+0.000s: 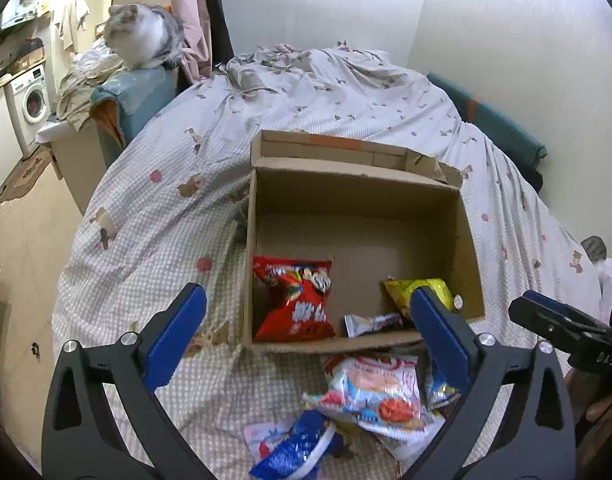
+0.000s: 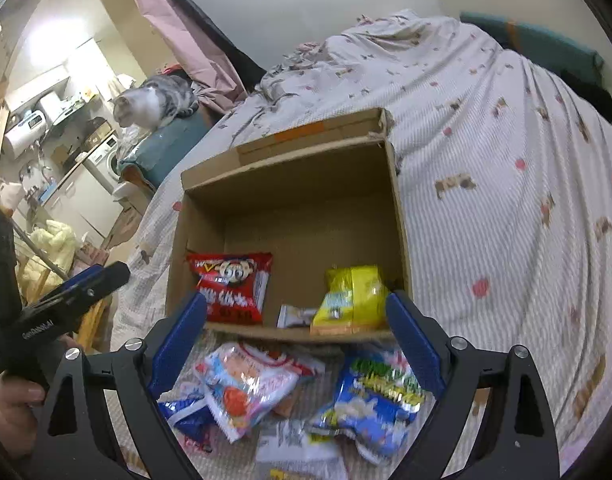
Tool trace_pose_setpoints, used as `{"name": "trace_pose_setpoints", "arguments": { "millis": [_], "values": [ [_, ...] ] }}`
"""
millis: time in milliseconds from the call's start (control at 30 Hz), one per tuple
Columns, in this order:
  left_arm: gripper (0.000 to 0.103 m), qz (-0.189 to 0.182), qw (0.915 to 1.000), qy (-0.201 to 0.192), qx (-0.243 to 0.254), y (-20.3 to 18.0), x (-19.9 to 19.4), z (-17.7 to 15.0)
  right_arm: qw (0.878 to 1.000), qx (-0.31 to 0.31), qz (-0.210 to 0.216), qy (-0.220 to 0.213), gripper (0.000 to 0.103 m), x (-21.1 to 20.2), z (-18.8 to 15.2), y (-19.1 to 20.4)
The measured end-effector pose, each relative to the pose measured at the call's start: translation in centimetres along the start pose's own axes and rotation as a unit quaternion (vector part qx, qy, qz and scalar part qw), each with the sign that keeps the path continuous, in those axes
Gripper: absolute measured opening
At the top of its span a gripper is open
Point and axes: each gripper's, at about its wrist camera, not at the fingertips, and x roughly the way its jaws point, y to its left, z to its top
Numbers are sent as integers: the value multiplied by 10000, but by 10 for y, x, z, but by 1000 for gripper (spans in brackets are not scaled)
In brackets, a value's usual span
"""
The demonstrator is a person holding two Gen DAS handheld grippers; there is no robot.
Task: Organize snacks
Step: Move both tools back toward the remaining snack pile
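An open cardboard box (image 1: 357,190) (image 2: 290,176) stands on the bed. Inside lie a red snack bag (image 1: 296,300) (image 2: 232,286), a yellow bag (image 1: 409,294) (image 2: 351,296) and a small white-brown bar (image 1: 371,324) (image 2: 296,316). Loose snacks lie in front of the box: a white-pink bag (image 1: 373,390) (image 2: 246,384), a blue bag (image 1: 294,446) and a blue-green bag (image 2: 375,400). My left gripper (image 1: 309,320) is open and empty above the pile near the box's front wall. My right gripper (image 2: 298,330) is open and empty over the pile; it also shows in the left wrist view (image 1: 561,324).
A grey-white cat (image 1: 146,36) (image 2: 158,100) sits on a teal cushion left of the bed. A washing machine (image 1: 30,100) and kitchen shelves stand far left. A rumpled patterned sheet (image 1: 345,92) covers the bed; a wall lies behind.
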Motion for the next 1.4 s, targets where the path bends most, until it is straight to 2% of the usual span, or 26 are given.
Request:
{"name": "trace_pose_setpoints", "arguments": {
  "millis": [200, 500, 733, 900, 1000, 1067, 1133, 1233, 1333, 1400],
  "values": [
    [101, 257, 9995, 81, 163, -1, -14, -19, 9999, 89, -108, 25, 93, -15, -16, 0],
    [101, 353, 9978, 534, -197, 19, -17, -43, 9997, -110, -82, 203, 93, -19, -34, 9],
    [101, 557, 9946, 829, -289, 26, -16, -60, 9987, 116, 98, 478, 93, -19, -49, 2],
    [101, 643, 9913, 1088, -372, 29, -9, -69, 9958, 197, 82, 886, 93, -10, -66, -7],
    [101, 661, 9901, 1180, -373, 28, -6, -70, 9906, 217, 129, 1347, 93, 2, -80, -9],
    [101, 723, 9893, 1224, -328, 28, -4, -70, 9829, 440, 191, 1780, 92, 13, -95, -13],
    [101, 733, 9885, 1284, -302, 29, -2, -71, 9728, 710, 359, 2178, 73, 24, -111, -16],
    [101, 747, 9872, 1378, -281, 30, 0, -72, 9584, 921, 409, 2671, 68, 38, -131, -14],
    [101, 693, 9863, 1450, -359, 33, 3, -73, 9559, 771, 237, 2823, 65, 46, -142, -5],
    [101, 727, 9858, 1465, -370, 34, 4, -73, 9566, 570, 59, 2857, 57, 50, -145, 1]
  ]
}}
